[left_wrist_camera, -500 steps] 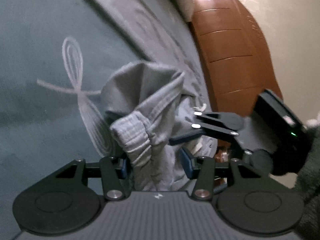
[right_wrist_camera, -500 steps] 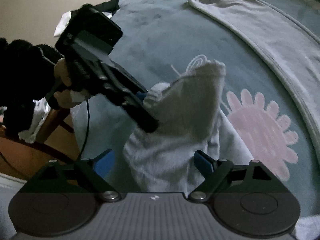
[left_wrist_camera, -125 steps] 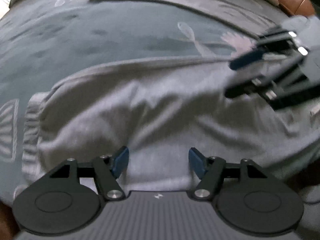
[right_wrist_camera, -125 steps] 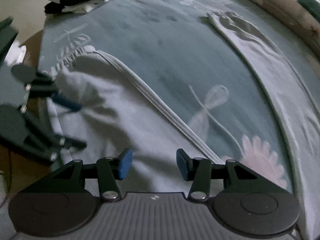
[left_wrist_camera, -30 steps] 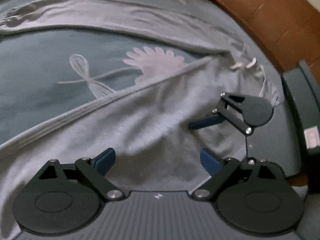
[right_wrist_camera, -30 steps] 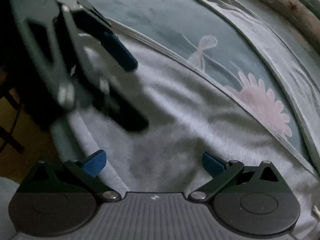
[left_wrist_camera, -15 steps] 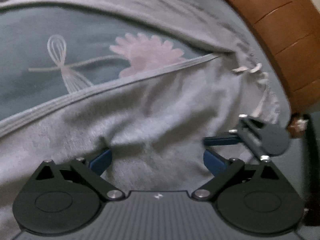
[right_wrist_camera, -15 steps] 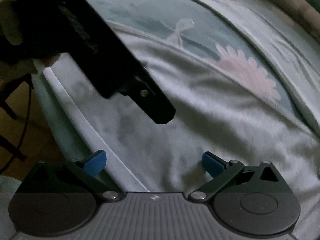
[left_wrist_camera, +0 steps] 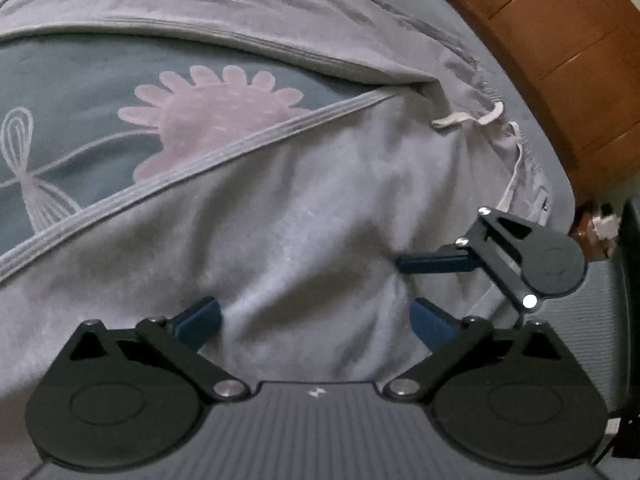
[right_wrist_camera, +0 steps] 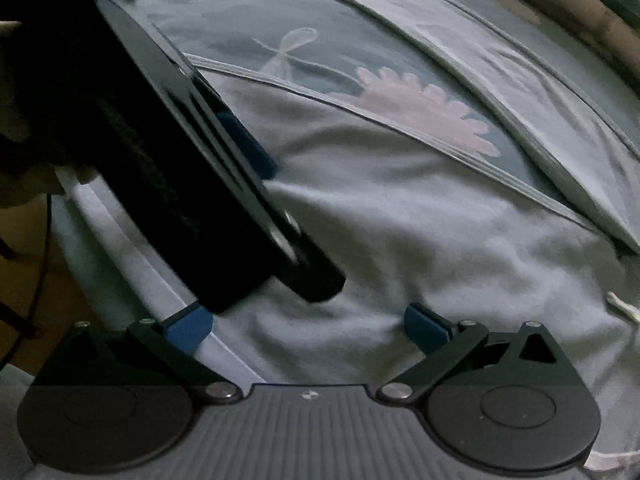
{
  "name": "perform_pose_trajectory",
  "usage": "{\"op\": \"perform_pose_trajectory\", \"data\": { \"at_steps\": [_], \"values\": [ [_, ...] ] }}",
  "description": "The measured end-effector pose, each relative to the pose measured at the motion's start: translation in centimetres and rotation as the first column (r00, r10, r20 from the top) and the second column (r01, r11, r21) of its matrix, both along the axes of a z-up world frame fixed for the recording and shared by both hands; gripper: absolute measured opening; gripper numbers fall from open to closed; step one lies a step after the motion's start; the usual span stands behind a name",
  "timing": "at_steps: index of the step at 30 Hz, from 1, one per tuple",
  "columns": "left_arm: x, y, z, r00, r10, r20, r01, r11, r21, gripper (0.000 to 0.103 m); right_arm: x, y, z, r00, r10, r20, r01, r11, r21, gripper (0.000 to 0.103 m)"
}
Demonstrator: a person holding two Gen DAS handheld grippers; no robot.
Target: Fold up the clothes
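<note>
Right tool (left_wrist_camera: 416, 284) closer now, crowding left tool (left_wrist_camera: 316, 322) over grey garment (left_wrist_camera: 304, 216).

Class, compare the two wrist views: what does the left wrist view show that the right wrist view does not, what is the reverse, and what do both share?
Only the left wrist view shows the wooden headboard and the right gripper from outside, open over the fabric. Only the right wrist view shows the hand on the left gripper and the floor beside the bed. Both show the grey trousers spread flat, their white drawstring, the pink flower on the blue bedspread, and open blue pads.
</note>
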State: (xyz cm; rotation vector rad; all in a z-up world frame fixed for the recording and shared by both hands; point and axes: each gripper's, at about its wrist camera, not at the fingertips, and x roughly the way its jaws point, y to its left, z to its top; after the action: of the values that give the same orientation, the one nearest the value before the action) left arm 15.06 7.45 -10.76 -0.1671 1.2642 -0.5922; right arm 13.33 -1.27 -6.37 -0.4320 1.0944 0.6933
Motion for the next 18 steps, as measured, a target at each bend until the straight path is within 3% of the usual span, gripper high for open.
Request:
{"op": "perform_pose_trajectory", "data": {
  "at_steps": [4, 7, 10, 13, 15, 18],
  "values": [
    [0.2, -1.5, 1.1, 0.999, -0.032, 0.015, 0.033, 0.999, -0.036, 0.099, 0.0, -2.5, 0.3, 0.999, -0.029, 0.028, 0.029, 1.0, -0.005, 0.103],
    [0.7, -3.7, -0.1, 0.997, -0.078, 0.007, 0.079, 0.997, -0.026, 0.1, 0.4, -3.7, -0.4, 0.999, -0.042, 0.017, 0.042, 0.999, -0.024, 0.103],
    [1.0, -5.1, -0.8, 0.994, -0.107, 0.034, 0.107, 0.994, 0.006, 0.101, 0.6, -4.8, -1.2, 0.999, -0.045, -0.004, 0.045, 0.998, -0.036, 0.103],
    [1.4, -6.6, 0.2, 0.988, -0.143, 0.054, 0.14, 0.988, 0.06, 0.098, 0.4, -6.0, -0.8, 0.998, -0.058, -0.014, 0.058, 0.998, -0.02, 0.103],
    [1.5, -7.5, 1.3, 0.979, -0.182, 0.089, 0.18, 0.983, 0.023, 0.098, 0.3, -6.8, -0.5, 0.998, -0.066, -0.02, 0.066, 0.998, -0.01, 0.103],
    [2.3, -9.9, 1.1, 0.971, -0.229, 0.076, 0.231, 0.973, -0.026, 0.099, 0.1, -8.0, -0.1, 0.996, -0.078, -0.03, 0.078, 0.997, 0.006, 0.103]
  ]
}}
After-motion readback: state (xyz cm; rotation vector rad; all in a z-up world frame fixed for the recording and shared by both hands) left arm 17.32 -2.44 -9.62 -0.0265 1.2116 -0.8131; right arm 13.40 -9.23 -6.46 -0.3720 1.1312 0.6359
